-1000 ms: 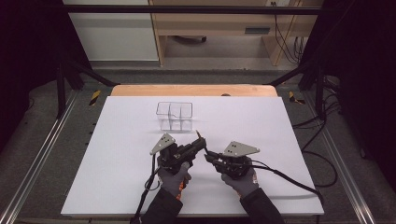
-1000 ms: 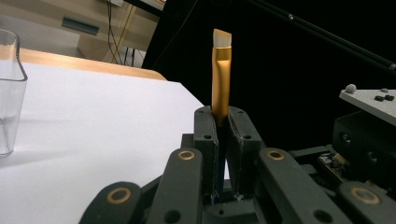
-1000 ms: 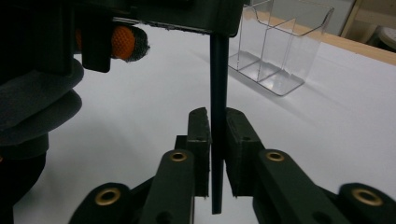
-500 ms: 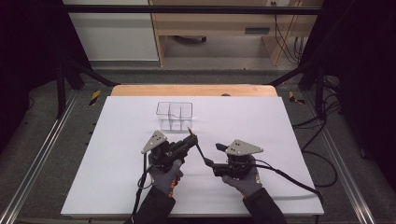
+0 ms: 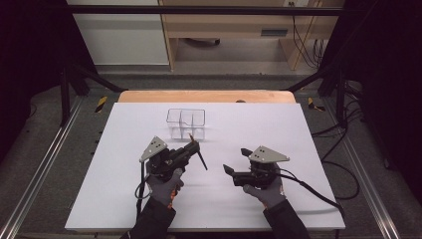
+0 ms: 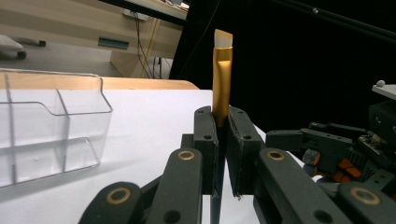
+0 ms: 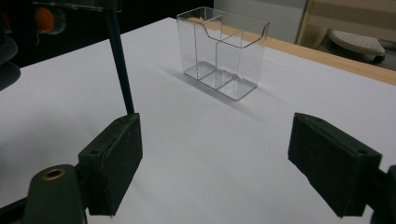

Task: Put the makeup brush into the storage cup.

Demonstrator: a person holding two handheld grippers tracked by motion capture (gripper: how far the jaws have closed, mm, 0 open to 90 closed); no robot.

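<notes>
**Brush clamped in left gripper as right jaws spread wide**

Brush (image 6: 222, 77) is seen held upright between the closed jaws of the left gripper (image 6: 219, 119), above the white table (image 5: 298, 129) and just short of the clear organizer (image 5: 186, 123). Its gold ferrule and pale, slanted bristle tip are shown in the left gripper view, with the dark handle running down between the pads. From the high view the brush (image 5: 199, 154) reads as little more than a thin dark stick angled down and to the right from the left gripper (image 5: 191, 148); the gold and the bristles cannot be made out there.

The right gripper (image 5: 235, 160) is held well apart from the brush, low over the table, and its jaws have just been opening. In the right gripper view they stand wide with only bare table between them (image 7: 215, 163). The dark handle (image 7: 119, 65) is caught there at upper left, dropping from the other gripper, its lower end hidden behind the left pad.

The organizer (image 7: 222, 51) is shown most fully in the right gripper view: transparent walls, inner dividers and a stepped front edge, standing empty. In the left gripper view only part of it (image 6: 51, 130) is taken in.

No brand, label or writing can be read on the brush, the organizer or either gripper.
</notes>
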